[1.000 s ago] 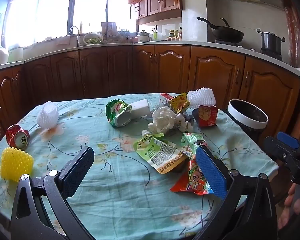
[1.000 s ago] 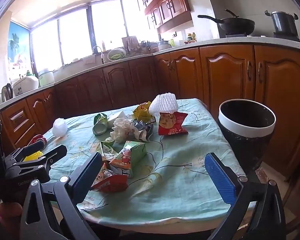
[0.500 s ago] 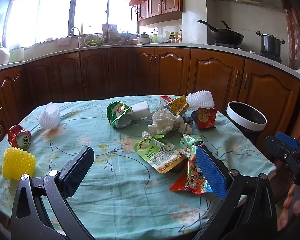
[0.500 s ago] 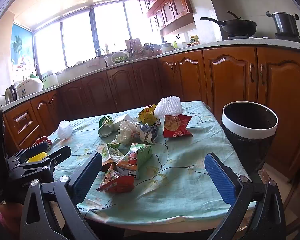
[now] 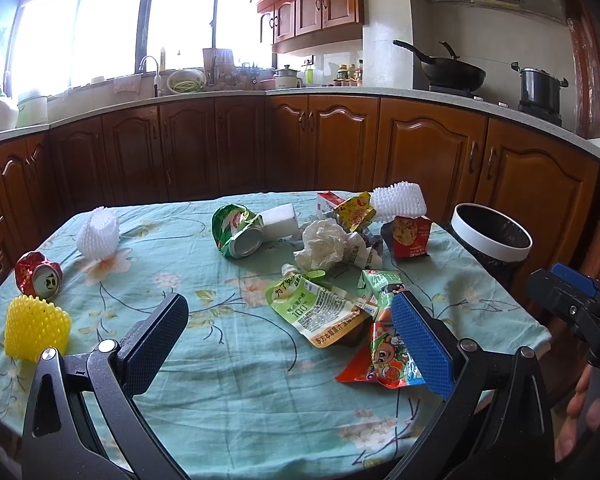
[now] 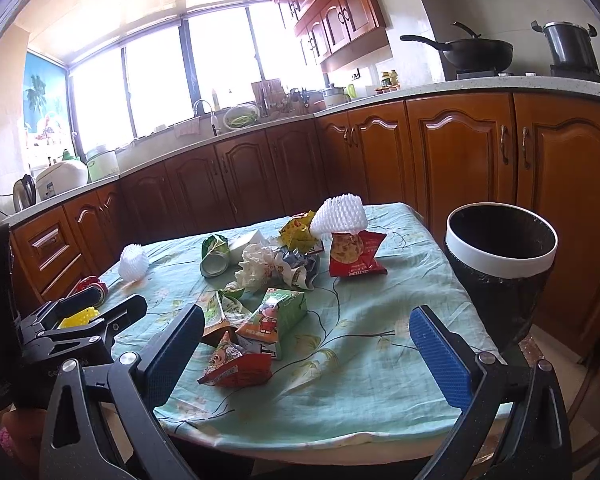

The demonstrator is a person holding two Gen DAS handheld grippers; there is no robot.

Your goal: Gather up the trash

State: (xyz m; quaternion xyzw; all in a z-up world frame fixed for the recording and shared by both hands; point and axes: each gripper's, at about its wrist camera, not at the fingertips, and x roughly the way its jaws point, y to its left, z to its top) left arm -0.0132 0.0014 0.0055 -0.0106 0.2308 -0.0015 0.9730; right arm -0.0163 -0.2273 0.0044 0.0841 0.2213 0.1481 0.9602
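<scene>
Fingers first: the left gripper (image 5: 290,330) has its jaws spread wide with nothing between them, held above the near edge of the table (image 5: 240,400); the right gripper (image 6: 306,340) is just as wide apart and just as empty, off the table's near corner.

Taking the bin (image 6: 500,248) as landmark, a black pail with a white rim beside the table's right edge: nearest the right gripper, and left of the bin, lies a red-orange snack packet (image 6: 236,366) touching a green drink carton (image 6: 276,318). Left of those is a green spouted pouch (image 5: 320,310). Farther back, still left of the bin, sit a crumpled tissue (image 5: 322,242), a red chip bag (image 6: 352,254) standing closest to the bin, a white foam net (image 6: 340,216) on top of it, a yellow wrapper (image 5: 354,210) and a crushed green can (image 5: 236,232). Well away from the bin, at the table's far left, are a second white foam net (image 5: 98,232), a crushed red can (image 5: 38,278) and a yellow foam net (image 5: 36,332).

All of it looks light. The packets and pouch are probably slick, limp film; pinching a raised crimped edge or corner should beat pressing flat on the cloth. The carton seems stiffer and suits a grip across its narrow sides. Foam nets and tissue will squash, so any hold works. The cans are dented, and their rims would likely be the firmest place.
</scene>
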